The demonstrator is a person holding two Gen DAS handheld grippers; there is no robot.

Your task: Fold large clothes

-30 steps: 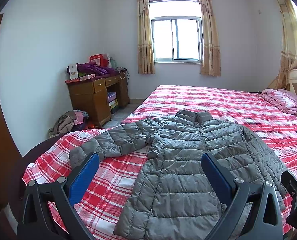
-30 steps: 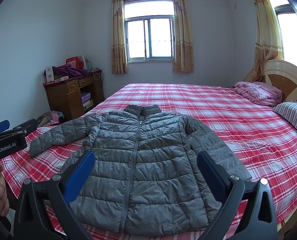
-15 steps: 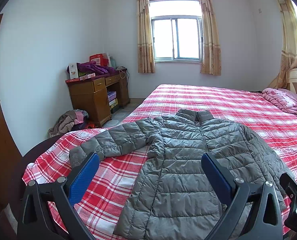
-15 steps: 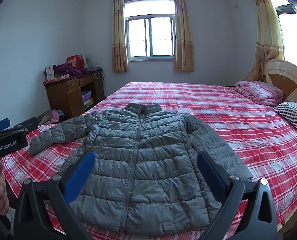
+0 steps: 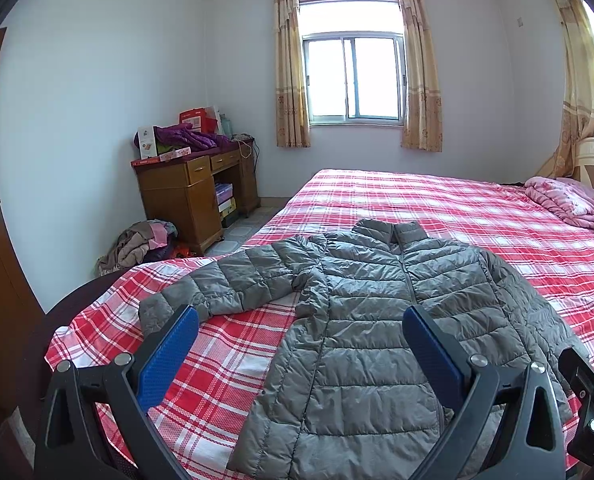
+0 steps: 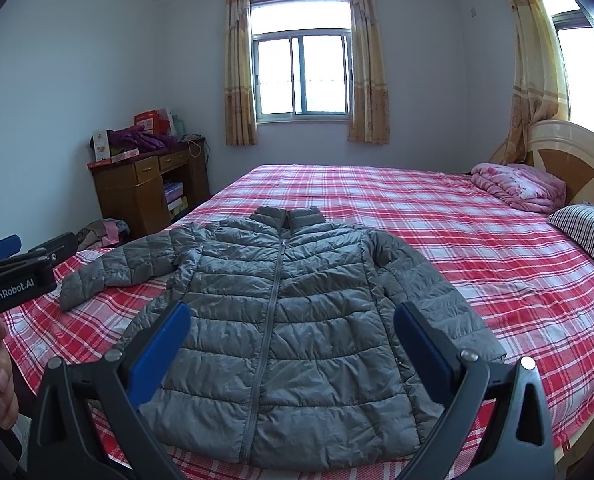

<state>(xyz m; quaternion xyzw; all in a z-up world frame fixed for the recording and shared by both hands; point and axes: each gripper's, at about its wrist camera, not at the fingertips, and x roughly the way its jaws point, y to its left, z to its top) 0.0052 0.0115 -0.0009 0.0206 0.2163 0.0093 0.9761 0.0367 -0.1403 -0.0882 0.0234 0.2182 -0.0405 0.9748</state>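
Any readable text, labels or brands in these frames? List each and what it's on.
"GenRobot.AI": white print on the black body of the left gripper, seen at the left edge of the right wrist view.
Boxes on the wooden desk, red box and white box: print too small and blurred to read.
Nothing else readable.

Bed [image 6: 437,216], red-and-white plaid sheet. On it: grey puffer jacket [image 6: 293,320], flat, zipped, directly ahead of both tongs; folded pink quilt [image 6: 517,190], far right beyond them; striped pillow [image 6: 589,232], right, by the quilt.
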